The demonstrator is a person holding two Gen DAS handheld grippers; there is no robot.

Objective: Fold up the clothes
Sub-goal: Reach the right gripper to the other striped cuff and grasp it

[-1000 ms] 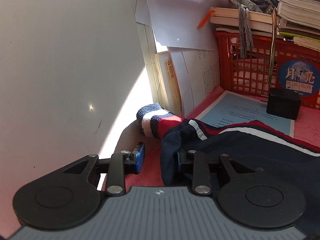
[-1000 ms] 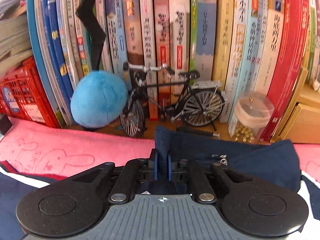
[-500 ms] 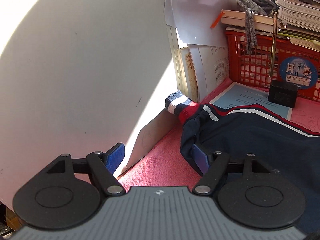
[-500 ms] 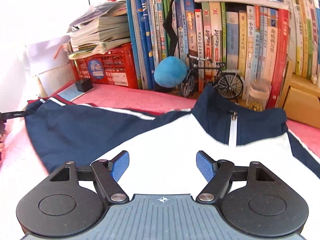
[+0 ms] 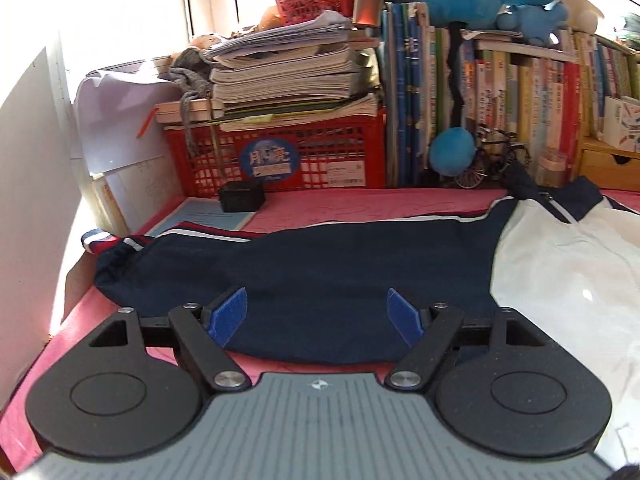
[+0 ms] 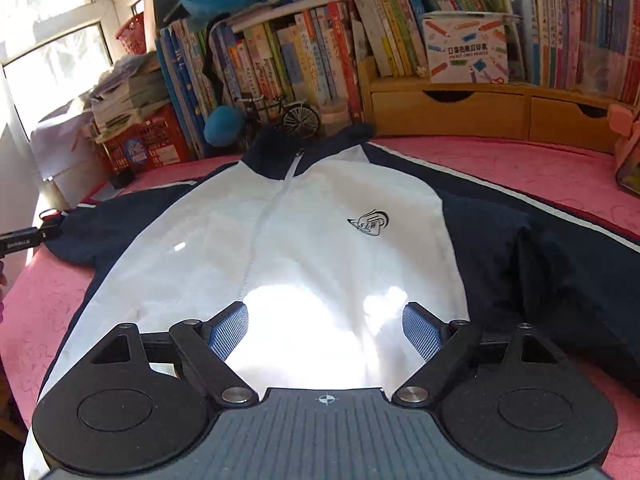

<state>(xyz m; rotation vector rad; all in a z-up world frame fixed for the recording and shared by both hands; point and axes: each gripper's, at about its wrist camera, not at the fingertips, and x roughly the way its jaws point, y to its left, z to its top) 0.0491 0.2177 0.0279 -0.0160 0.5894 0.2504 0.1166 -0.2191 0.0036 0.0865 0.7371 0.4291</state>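
— So, what takes up most of the space?
— A pink cloth [image 6: 520, 168] covers the whole surface, and a jacket [image 6: 320, 240] lies spread flat on it, front up, zip closed, collar toward the row of books [image 6: 280, 60]. Its white body fills the middle; the navy sleeves stretch out to either side.
— And where does the jacket lie relative to the fingers?
— The right gripper [image 6: 326, 330] hangs over the lower part of the white front, a sunlit patch of cloth showing between its two blue pads. The left gripper [image 5: 316, 316] hangs over the navy sleeve [image 5: 320, 264], near that sleeve's lower edge, with the striped cuff [image 5: 96, 238] well off to its left.
— Are the fingers holding anything?
— No. Both pairs have just been opening and now stand wide; cloth shows in the gaps, but neither pad presses on it.
— Anything smaller behind?
— A red crate [image 5: 280, 160] stacked with papers, a blue plush ball [image 6: 224, 124], and a little model bicycle [image 6: 288, 114] beside the collar.
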